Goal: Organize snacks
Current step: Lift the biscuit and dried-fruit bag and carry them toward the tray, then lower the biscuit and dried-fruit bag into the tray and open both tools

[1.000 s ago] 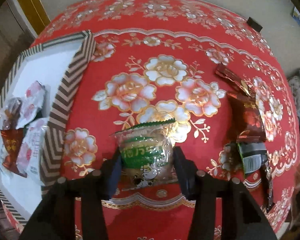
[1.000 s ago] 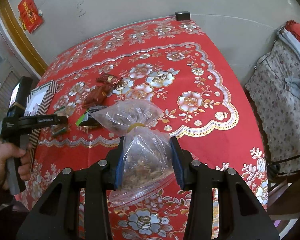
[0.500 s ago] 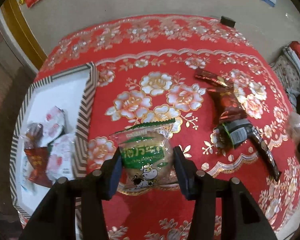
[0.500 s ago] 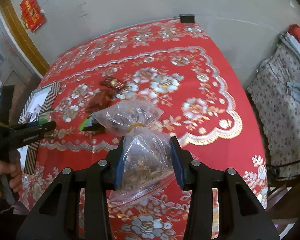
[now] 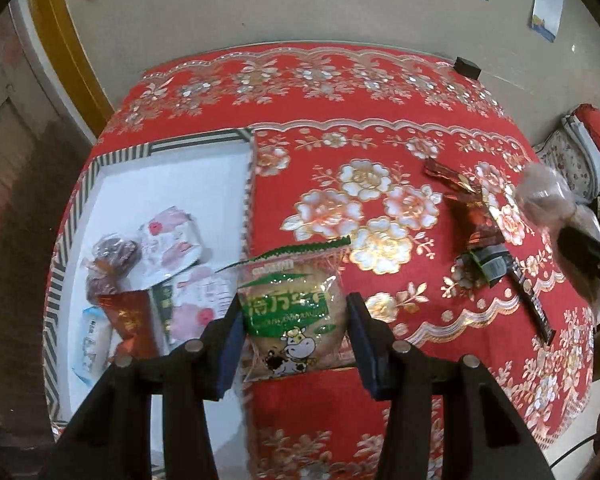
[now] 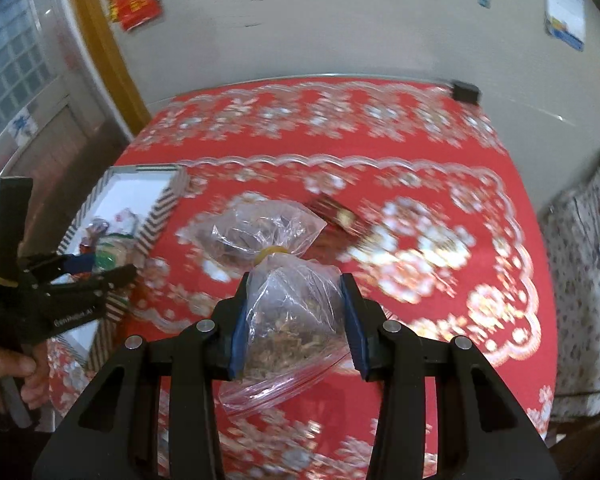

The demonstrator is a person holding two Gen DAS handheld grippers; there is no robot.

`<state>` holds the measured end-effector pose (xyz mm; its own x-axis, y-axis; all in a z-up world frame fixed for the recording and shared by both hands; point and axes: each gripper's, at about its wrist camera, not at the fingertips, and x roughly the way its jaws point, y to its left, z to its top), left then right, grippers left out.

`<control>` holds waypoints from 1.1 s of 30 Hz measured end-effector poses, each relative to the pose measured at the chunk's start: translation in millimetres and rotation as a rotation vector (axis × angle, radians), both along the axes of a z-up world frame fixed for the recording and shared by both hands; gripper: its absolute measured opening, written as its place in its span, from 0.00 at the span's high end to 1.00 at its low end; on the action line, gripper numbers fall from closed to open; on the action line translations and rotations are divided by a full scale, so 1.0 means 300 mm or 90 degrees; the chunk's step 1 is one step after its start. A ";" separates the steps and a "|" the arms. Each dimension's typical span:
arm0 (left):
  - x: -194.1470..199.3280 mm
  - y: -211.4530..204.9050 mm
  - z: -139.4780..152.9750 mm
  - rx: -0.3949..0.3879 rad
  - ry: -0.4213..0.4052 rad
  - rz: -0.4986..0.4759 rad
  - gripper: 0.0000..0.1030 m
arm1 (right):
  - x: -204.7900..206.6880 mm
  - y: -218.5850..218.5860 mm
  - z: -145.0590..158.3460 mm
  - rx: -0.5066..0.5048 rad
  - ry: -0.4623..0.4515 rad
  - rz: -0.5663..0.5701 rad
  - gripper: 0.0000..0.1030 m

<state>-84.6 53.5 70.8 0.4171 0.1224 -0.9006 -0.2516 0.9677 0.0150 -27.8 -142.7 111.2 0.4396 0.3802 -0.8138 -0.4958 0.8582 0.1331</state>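
Note:
My left gripper (image 5: 294, 326) is shut on a green-and-clear packet with a cartoon cow (image 5: 292, 312), held above the right rim of the striped box (image 5: 248, 184). Several wrapped snacks (image 5: 168, 240) lie inside that box. My right gripper (image 6: 296, 320) is shut on a clear plastic bag of brown bits (image 6: 292, 320), tied with a yellow band, over the red tablecloth. In the right wrist view the left gripper (image 6: 100, 276) with its green packet (image 6: 110, 254) hangs over the striped box (image 6: 156, 216) at left. The clear bag (image 5: 548, 204) shows at the left view's right edge.
Dark red wrappers (image 5: 472, 216), a green-black packet (image 5: 488, 264) and a dark bar (image 5: 532, 308) lie on the flowered red tablecloth (image 5: 380, 152). A red wrapper (image 6: 336, 216) shows past the bag. A small black block (image 5: 467, 67) sits at the far corner. A hand (image 6: 8, 368) holds the left tool.
Both grippers have risen and swung left toward the striped box, each keeping its snack. The green packet now hangs over the box's rim, and more of the box's inside shows.

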 end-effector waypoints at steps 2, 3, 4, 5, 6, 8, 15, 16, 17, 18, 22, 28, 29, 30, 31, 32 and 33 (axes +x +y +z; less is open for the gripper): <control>-0.008 0.031 0.001 0.002 0.001 0.005 0.50 | -0.002 0.066 0.009 -0.004 -0.003 0.017 0.61; -0.012 0.049 -0.002 -0.001 0.003 0.007 0.50 | -0.004 0.100 0.013 -0.007 -0.004 0.027 0.61; -0.016 0.067 -0.005 -0.002 0.004 0.013 0.50 | -0.006 0.141 0.016 -0.011 -0.007 0.038 0.61; -0.022 0.091 -0.009 -0.003 0.008 0.020 0.50 | -0.009 0.180 0.017 -0.014 -0.008 0.049 0.61; -0.026 0.110 -0.014 -0.003 0.009 0.026 0.50 | -0.011 0.212 0.018 -0.017 -0.008 0.058 0.61; -0.040 0.157 -0.020 -0.005 0.009 0.039 0.50 | -0.018 0.290 0.019 -0.021 -0.010 0.081 0.61; -0.110 0.311 -0.044 -0.012 0.009 0.054 0.50 | -0.038 0.532 0.003 -0.037 -0.007 0.149 0.61; -0.124 0.324 -0.049 -0.012 0.007 0.050 0.50 | -0.039 0.564 0.000 -0.038 -0.005 0.157 0.61; -0.140 0.333 -0.054 -0.008 0.005 0.045 0.50 | -0.040 0.598 -0.003 -0.041 -0.004 0.165 0.61; -0.155 0.338 -0.059 0.002 0.005 0.037 0.50 | -0.044 0.632 -0.006 -0.046 -0.006 0.174 0.61; -0.203 0.349 -0.084 0.007 0.004 0.011 0.50 | -0.056 0.745 -0.017 -0.069 -0.013 0.202 0.61; -0.251 0.339 -0.088 0.024 -0.035 -0.003 0.50 | -0.049 0.863 -0.056 -0.093 0.004 0.222 0.61; -0.252 0.343 -0.091 0.018 -0.035 -0.002 0.50 | -0.045 0.874 -0.061 -0.092 0.008 0.223 0.61; -0.254 0.350 -0.093 0.018 -0.033 0.008 0.50 | -0.042 0.888 -0.069 -0.092 0.015 0.224 0.61; -0.256 0.362 -0.095 0.009 -0.035 0.019 0.50 | -0.039 0.899 -0.076 -0.093 0.020 0.225 0.61; -0.257 0.373 -0.098 -0.012 -0.034 0.022 0.50 | -0.035 0.913 -0.086 -0.097 0.025 0.227 0.61; -0.256 0.382 -0.100 -0.023 -0.027 0.024 0.50 | -0.035 0.924 -0.093 -0.099 0.029 0.228 0.61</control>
